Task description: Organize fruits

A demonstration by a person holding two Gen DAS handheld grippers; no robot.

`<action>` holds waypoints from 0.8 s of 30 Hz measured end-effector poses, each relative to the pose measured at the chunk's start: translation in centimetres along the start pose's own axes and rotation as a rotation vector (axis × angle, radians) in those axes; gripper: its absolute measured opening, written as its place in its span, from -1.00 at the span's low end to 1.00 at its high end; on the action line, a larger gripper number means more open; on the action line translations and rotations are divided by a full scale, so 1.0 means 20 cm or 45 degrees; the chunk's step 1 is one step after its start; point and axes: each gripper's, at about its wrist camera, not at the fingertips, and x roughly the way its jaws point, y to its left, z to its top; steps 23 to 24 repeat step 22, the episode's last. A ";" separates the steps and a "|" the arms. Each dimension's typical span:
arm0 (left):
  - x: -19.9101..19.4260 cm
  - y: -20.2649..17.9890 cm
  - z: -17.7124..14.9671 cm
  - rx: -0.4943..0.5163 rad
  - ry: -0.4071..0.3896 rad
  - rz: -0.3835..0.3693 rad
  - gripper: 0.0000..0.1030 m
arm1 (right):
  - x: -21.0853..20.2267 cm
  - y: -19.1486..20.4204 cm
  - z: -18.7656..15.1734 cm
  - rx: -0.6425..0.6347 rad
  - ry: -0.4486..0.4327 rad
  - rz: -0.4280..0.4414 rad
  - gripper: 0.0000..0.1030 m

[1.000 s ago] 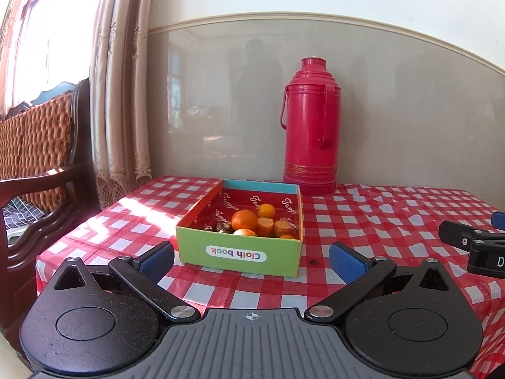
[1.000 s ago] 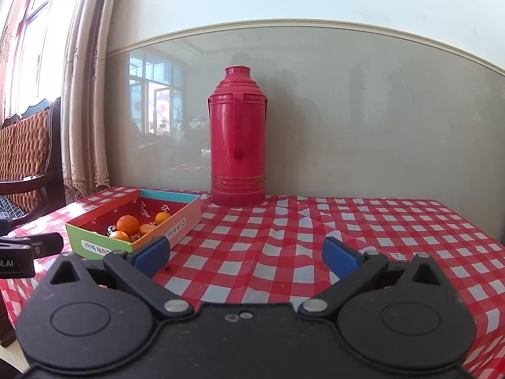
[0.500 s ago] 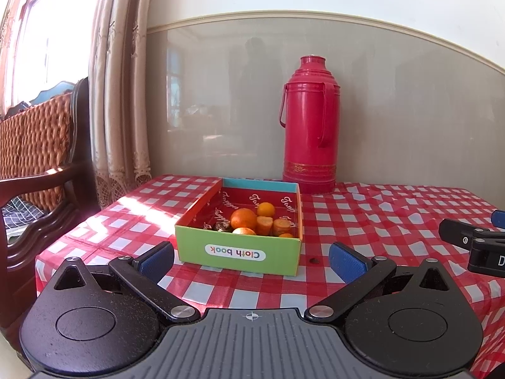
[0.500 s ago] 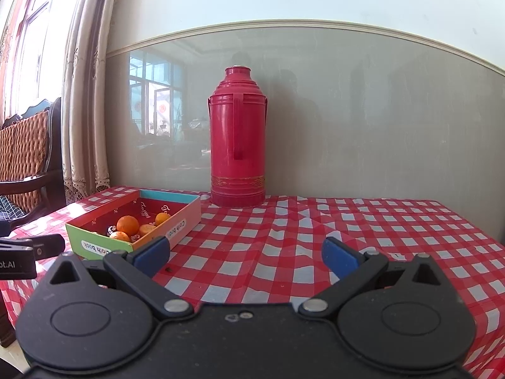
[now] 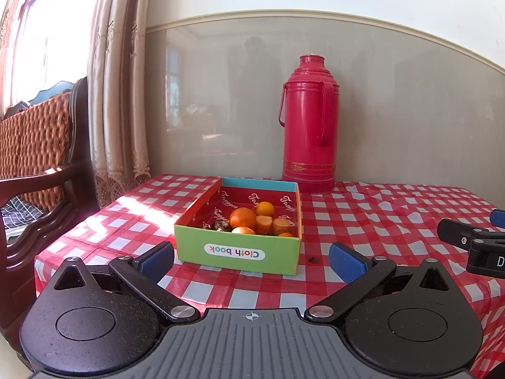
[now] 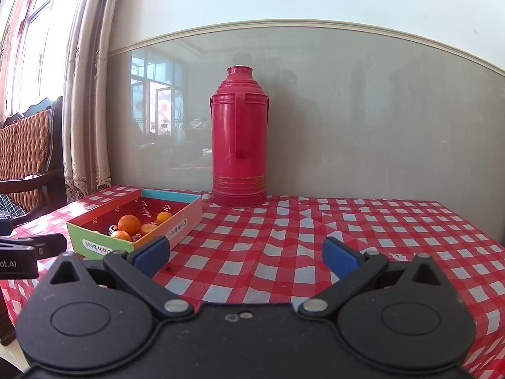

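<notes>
While your left gripper [image 5: 252, 260] and right gripper [image 6: 246, 252] hover spread wide and empty over the checked tablecloth [image 6: 284, 240], the oranges [image 5: 242, 218] sit inside the "Cloth book" box [image 5: 236, 254]. A red thermos [image 6: 239, 139] stands behind the box, by the wall.

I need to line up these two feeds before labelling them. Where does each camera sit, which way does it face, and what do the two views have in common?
Left wrist: on the left gripper, facing the fruit box straight ahead; its own blue fingers show, spread wide, plus the right gripper at the right edge.
Right wrist: on the right gripper, facing the red thermos; its own open fingers show, with the left gripper at the left edge.
Shared: box, thermos, checkered tablecloth.
</notes>
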 end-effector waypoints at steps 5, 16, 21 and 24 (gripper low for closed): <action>0.00 0.00 0.00 0.001 0.000 0.000 1.00 | 0.00 0.00 0.00 0.000 -0.001 0.001 0.89; -0.02 -0.01 0.00 -0.001 -0.051 -0.016 1.00 | 0.00 0.00 0.00 0.001 -0.002 0.002 0.89; -0.03 0.00 0.00 -0.007 -0.053 -0.005 1.00 | 0.00 0.00 0.00 0.000 -0.001 0.002 0.89; -0.03 0.00 0.00 -0.012 -0.046 0.007 1.00 | 0.00 0.00 0.00 0.001 -0.002 0.002 0.89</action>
